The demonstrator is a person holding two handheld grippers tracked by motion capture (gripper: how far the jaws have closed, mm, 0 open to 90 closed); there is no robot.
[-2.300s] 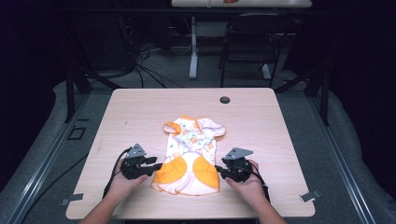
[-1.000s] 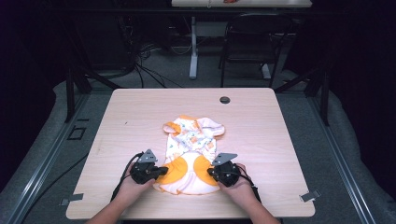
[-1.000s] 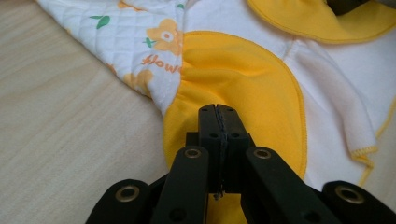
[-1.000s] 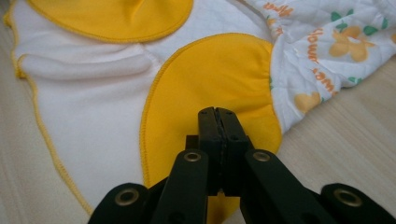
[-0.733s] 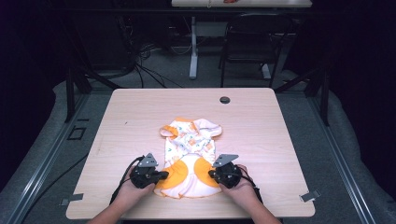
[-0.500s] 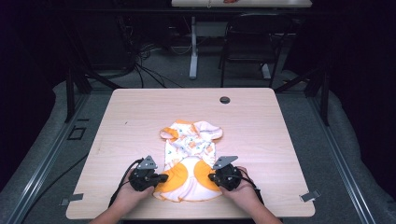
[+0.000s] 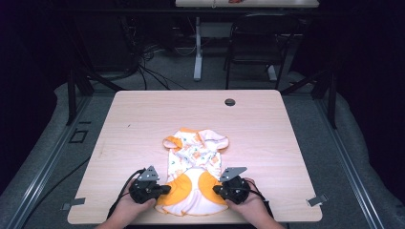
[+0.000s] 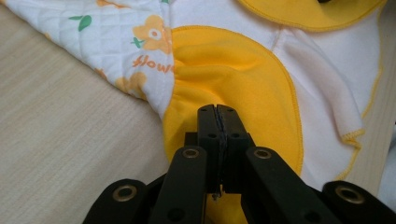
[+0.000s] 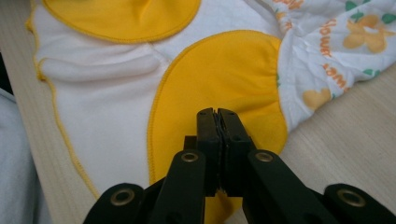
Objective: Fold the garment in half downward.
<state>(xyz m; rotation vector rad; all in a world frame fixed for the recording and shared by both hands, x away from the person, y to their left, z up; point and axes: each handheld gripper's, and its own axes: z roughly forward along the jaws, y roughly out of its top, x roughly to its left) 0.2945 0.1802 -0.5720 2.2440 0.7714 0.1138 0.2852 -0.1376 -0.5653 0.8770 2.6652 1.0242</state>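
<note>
- Baby clothes lie flat on the light wooden desk, in the lower middle of the high view, close to the near edge.
- They are white with little flower prints up top, and they have two round yellow patches at the bottom.
- At the lower left of the high view, the left gripper touches the left yellow patch.
- In the left gripper view, its black fingers are pressed together and pinch the edge of that yellow cloth.
- At the lower right of the high view, the right gripper touches the right yellow patch.
- In the right gripper view, its fingers are pressed together too, pinching the yellow cloth at its edge.
- A hand holds the left gripper and another hand holds the right one, both at the bottom edge of the high view.
- A small dark round hole sits in the desk at the far side, well apart from the clothes.
</note>
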